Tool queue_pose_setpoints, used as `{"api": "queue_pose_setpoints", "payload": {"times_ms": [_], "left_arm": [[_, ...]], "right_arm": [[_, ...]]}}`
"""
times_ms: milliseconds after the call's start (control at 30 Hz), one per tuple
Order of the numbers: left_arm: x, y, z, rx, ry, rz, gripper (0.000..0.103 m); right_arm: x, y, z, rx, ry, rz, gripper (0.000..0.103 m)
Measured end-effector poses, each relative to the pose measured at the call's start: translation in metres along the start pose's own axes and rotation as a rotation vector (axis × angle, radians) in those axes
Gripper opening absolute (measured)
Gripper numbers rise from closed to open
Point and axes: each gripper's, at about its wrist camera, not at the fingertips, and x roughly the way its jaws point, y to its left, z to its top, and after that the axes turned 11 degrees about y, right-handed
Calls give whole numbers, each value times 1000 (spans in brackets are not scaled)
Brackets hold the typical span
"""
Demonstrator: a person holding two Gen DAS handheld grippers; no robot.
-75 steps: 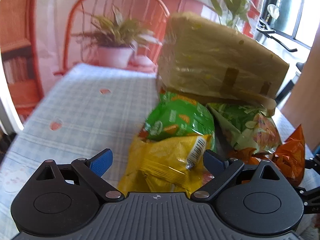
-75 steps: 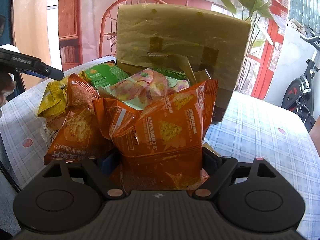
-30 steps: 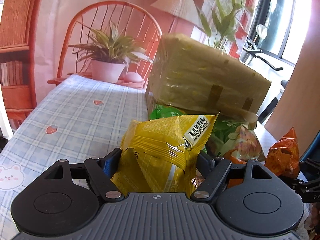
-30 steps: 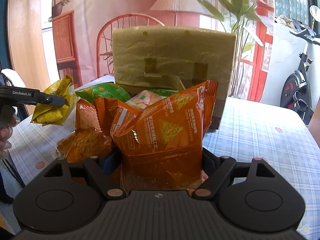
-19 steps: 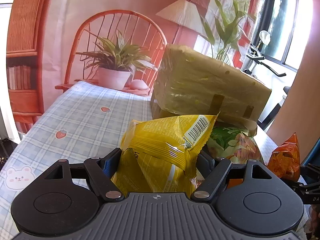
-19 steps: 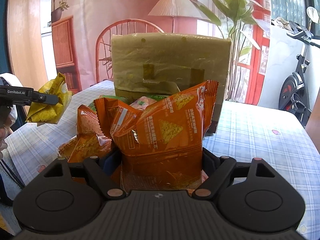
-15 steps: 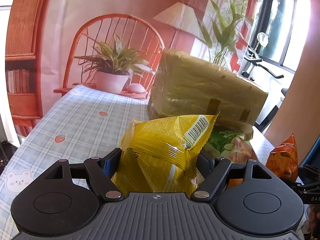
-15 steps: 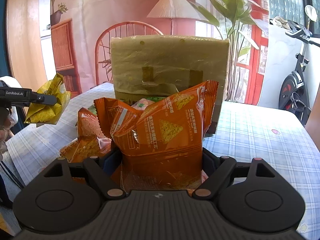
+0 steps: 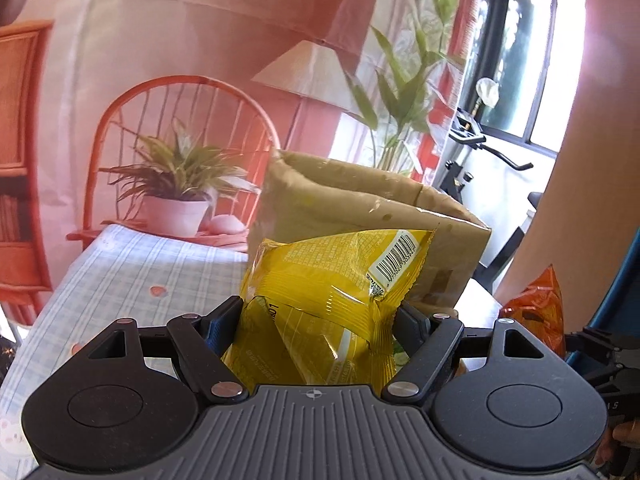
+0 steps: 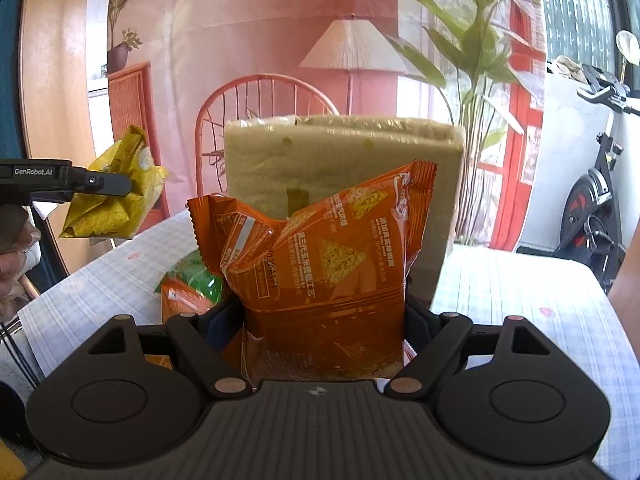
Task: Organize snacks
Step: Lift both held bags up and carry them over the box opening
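Note:
My left gripper [image 9: 318, 320] is shut on a yellow snack bag [image 9: 332, 300], held up in the air in front of the open-topped brown cardboard box [image 9: 360, 200]. In the right wrist view the yellow snack bag [image 10: 116, 196] hangs at the far left, gripped by the left gripper's fingers [image 10: 96, 182]. My right gripper [image 10: 324, 320] is shut on an orange chip bag [image 10: 324, 264], lifted before the cardboard box [image 10: 344, 160]. The orange chip bag [image 9: 536, 304] shows at the right of the left wrist view. A green and orange snack bag [image 10: 188, 284] lies on the table below.
The table carries a blue checked cloth [image 10: 520, 292] with small fruit prints. A red rattan chair [image 9: 184, 120] and a potted plant [image 9: 176, 184] stand behind the table's far end. An exercise bike [image 10: 596, 220] is at the right. A hand [image 10: 14, 248] shows at the left edge.
Both grippers have risen with their bags. The box's open top now shows in the left wrist view, and the snack pile has dropped mostly out of sight.

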Motion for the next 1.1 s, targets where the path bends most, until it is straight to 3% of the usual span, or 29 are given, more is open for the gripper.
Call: {"api": "queue_pose_setpoints", "payload": {"times_ms": [300,633,1100], "left_arm": [[6,-18,11,28,-16,-53,81],[6,-22,28,46,-26,-58,81],[10,-43,67,78,-56,-62,81]], "right_arm": [[0,7,19,-22,-18,8,83],[-3,0,37,-25,-30,24,83],[-15,-10,91,-43,-50,35,83]]}}
